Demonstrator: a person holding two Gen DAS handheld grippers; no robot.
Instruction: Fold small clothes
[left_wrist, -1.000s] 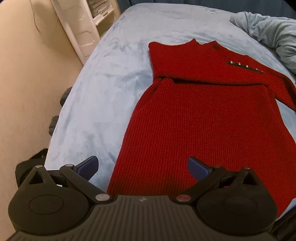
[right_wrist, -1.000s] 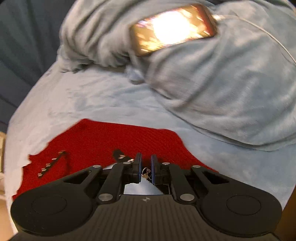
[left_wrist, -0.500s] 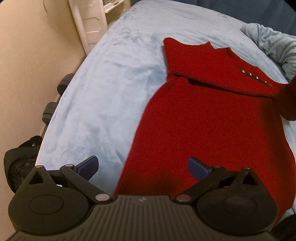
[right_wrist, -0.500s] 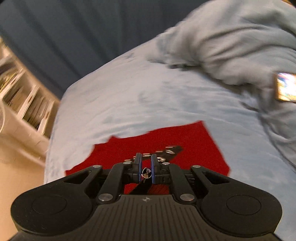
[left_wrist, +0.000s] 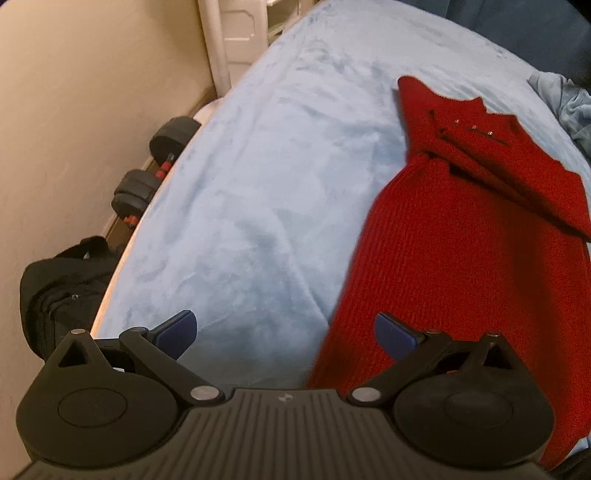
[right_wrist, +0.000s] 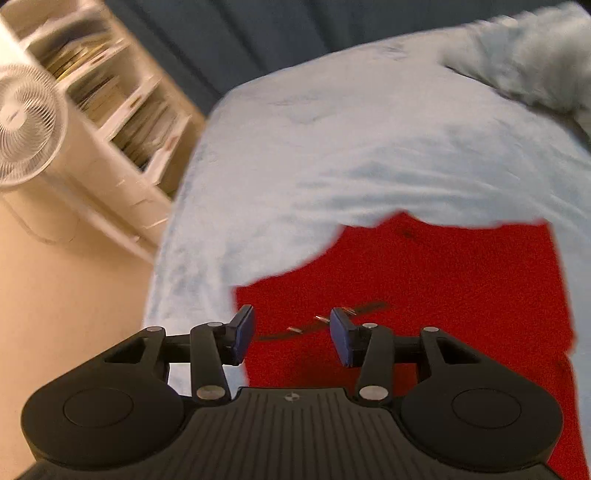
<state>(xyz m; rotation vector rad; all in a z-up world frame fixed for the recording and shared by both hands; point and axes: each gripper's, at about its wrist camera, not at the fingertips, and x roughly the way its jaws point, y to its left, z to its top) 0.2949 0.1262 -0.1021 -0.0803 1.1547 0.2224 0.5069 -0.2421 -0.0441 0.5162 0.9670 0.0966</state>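
Beige wall (left_wrist: 74, 110) fills the far left of what we see from our left wrist, with a black bag (left_wrist: 62, 280) slumped at its foot and two dark dumbbells (left_wrist: 155, 162) lying beside the bed edge. Next comes the pale blue bed cover (left_wrist: 258, 184), soft and mottled, which carries everything else. Our left gripper (left_wrist: 286, 332) hangs over it with its blue-padded fingers (left_wrist: 177, 328) spread wide and nothing between them; the left finger sits above bare cover, the right one above the hem of the red knit sweater (left_wrist: 461, 258). That sweater lies flat on the right half of the bed, its sleeves folded across the chest, where a short row of small metal buttons (left_wrist: 472, 129) shows. A crumpled blue blanket (left_wrist: 565, 107) rests past it at the right edge. From our right wrist, a white fan (right_wrist: 26, 122) and a white bookshelf (right_wrist: 122, 110) stand at the left, blurred. Our right gripper (right_wrist: 291, 336) is partly open, its fingers (right_wrist: 243, 332) a moderate gap apart and empty, poised just above the sweater's buttons (right_wrist: 321, 321), with red knit (right_wrist: 461, 295) spreading to the right.
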